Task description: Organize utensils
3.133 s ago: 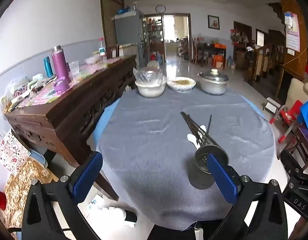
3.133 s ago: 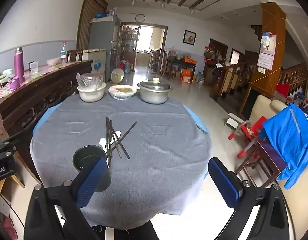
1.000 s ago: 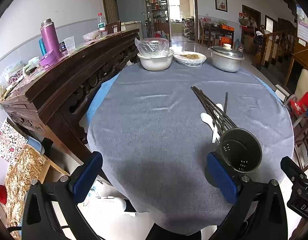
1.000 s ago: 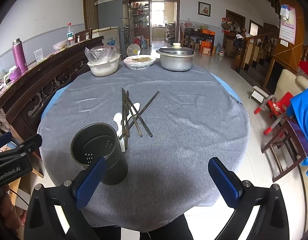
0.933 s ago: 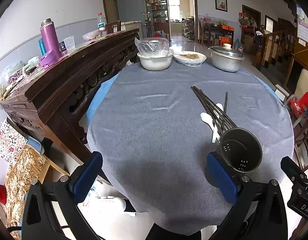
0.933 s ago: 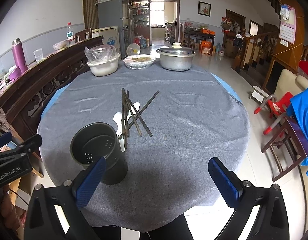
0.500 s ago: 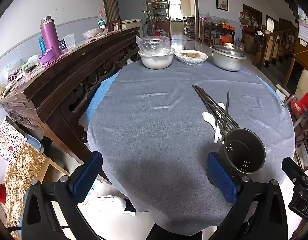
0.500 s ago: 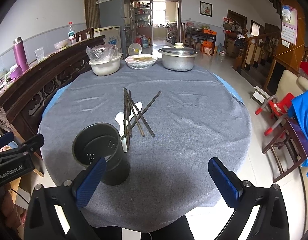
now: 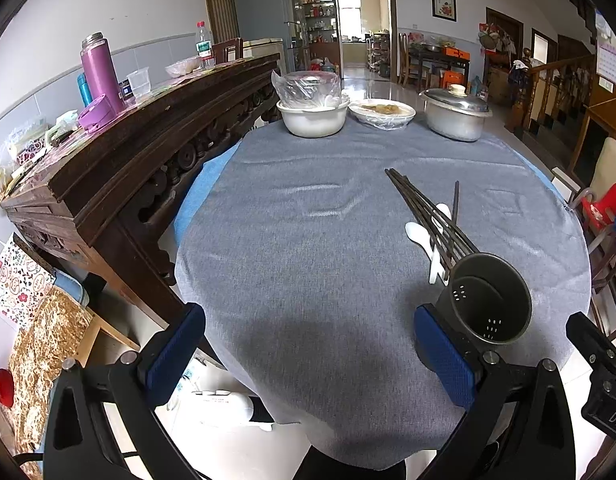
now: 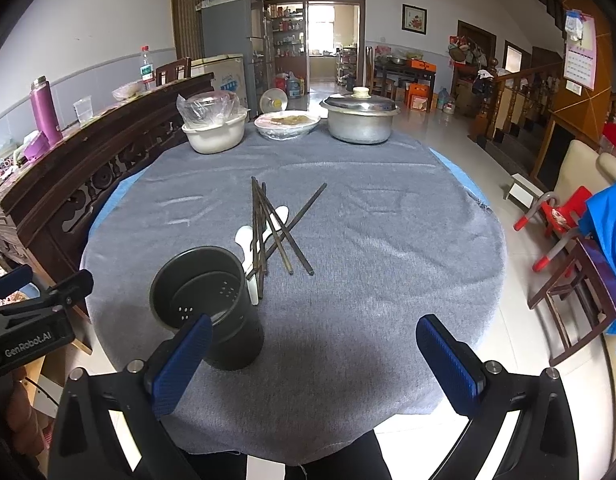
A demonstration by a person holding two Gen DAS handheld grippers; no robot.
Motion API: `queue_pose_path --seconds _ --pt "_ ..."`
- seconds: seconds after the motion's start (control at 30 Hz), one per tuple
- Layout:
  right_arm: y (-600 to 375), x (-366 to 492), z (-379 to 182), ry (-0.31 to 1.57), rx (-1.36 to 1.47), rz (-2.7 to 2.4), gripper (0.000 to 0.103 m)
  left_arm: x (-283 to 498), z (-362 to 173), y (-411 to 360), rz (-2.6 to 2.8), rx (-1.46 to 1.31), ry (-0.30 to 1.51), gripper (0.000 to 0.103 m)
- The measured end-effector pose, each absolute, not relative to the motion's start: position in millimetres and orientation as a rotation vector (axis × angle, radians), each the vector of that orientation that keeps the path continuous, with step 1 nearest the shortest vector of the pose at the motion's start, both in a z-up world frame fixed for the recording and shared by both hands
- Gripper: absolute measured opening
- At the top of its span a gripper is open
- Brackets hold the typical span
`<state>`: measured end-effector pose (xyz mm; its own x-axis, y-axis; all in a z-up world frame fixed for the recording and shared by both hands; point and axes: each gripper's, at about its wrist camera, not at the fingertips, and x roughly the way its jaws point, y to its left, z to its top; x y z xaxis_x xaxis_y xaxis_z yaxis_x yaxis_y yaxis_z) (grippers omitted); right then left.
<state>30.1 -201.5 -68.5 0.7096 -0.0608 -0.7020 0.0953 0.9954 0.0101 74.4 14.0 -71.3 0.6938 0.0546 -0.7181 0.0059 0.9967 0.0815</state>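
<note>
A dark, empty utensil holder [image 9: 490, 298] [image 10: 206, 300] with a holed bottom stands upright near the front edge of the round table. Just behind it lie several dark chopsticks [image 9: 426, 212] [image 10: 274, 228], loosely crossed, over two white spoons [image 9: 418, 234] [image 10: 244, 240]. My left gripper [image 9: 308, 344] is open and empty above the front of the table, with the holder just beyond its right finger. My right gripper [image 10: 314, 350] is open and empty, with the holder just beyond its left finger.
The table wears a grey cloth [image 9: 308, 220] [image 10: 388, 240]. At its far edge stand a white basin [image 9: 312, 118], a covered plate [image 9: 382, 112] and a lidded metal pot [image 9: 454, 114]. A dark carved sideboard [image 9: 148, 128] runs along the left; chairs [image 10: 568, 280] stand on the right.
Both grippers have dropped and come forward over the table, so the holder and utensils look larger and closer. Nothing on the table has moved.
</note>
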Motion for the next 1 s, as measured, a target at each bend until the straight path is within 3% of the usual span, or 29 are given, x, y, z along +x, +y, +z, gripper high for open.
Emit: queue_pose_path --seconds 0.27,0.47,0.63,0.73,0.9,1.0 --pt "-217 66 -51 0.79 0.089 -0.021 0.103 101 -70 22 -0.013 0.088 0.824 0.103" --pt "-236 161 -42 0.848 0.147 0.071 0.1 173 -75 41 -0.07 0.063 0.889 0.103" --pt "-228 261 -72 0.978 0.19 0.212 0.08 231 -99 47 -0.089 0.045 0.975 0.103" --pt "-218 321 -102 1.065 0.261 0.305 0.059 258 -115 47 -0.103 0.024 1.019 0.099" --pt "-198 389 -155 1.188 0.36 0.402 0.038 280 -131 46 -0.154 -0.019 1.074 0.072" --pt "-189 405 -171 1.221 0.349 0.4 0.032 291 -136 40 -0.184 -0.019 1.096 0.06"
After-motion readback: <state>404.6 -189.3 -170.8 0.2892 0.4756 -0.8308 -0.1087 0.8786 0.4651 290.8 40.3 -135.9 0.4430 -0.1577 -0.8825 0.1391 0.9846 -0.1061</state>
